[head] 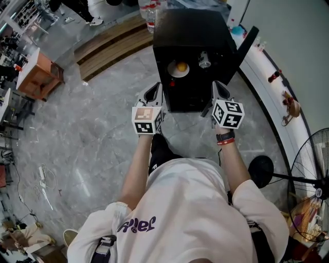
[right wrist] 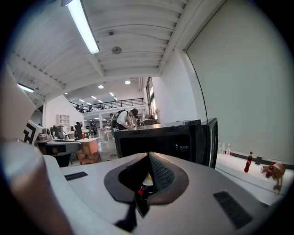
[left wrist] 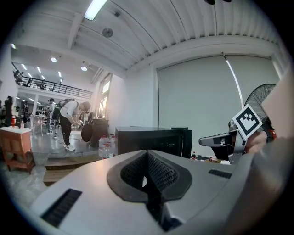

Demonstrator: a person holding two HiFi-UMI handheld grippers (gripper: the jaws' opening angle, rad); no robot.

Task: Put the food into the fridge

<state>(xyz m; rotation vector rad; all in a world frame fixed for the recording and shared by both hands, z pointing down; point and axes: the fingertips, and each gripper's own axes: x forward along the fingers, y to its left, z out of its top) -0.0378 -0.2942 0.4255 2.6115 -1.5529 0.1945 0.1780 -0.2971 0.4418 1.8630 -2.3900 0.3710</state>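
A black mini fridge [head: 190,31] stands on the floor ahead of me with its door [head: 245,46] swung open to the right. Inside, a white plate with a yellow-orange piece of food [head: 179,68] sits on a shelf, and a small clear jar [head: 204,60] stands to its right. My left gripper [head: 153,93] hangs just in front of the fridge's left side, jaws together and empty. My right gripper [head: 220,88] is level with it at the fridge's right front, also shut with nothing in it. Both gripper views look at the fridge [left wrist: 147,140] [right wrist: 156,137] over closed jaws.
A standing fan [head: 313,169] and its round base [head: 261,169] are at my right. A curved white ledge [head: 267,92] with small bottles [head: 275,76] and a toy figure [head: 292,107] runs behind the door. Wooden steps [head: 110,43], water bottles [head: 150,13] and an orange table [head: 38,72] lie to the left.
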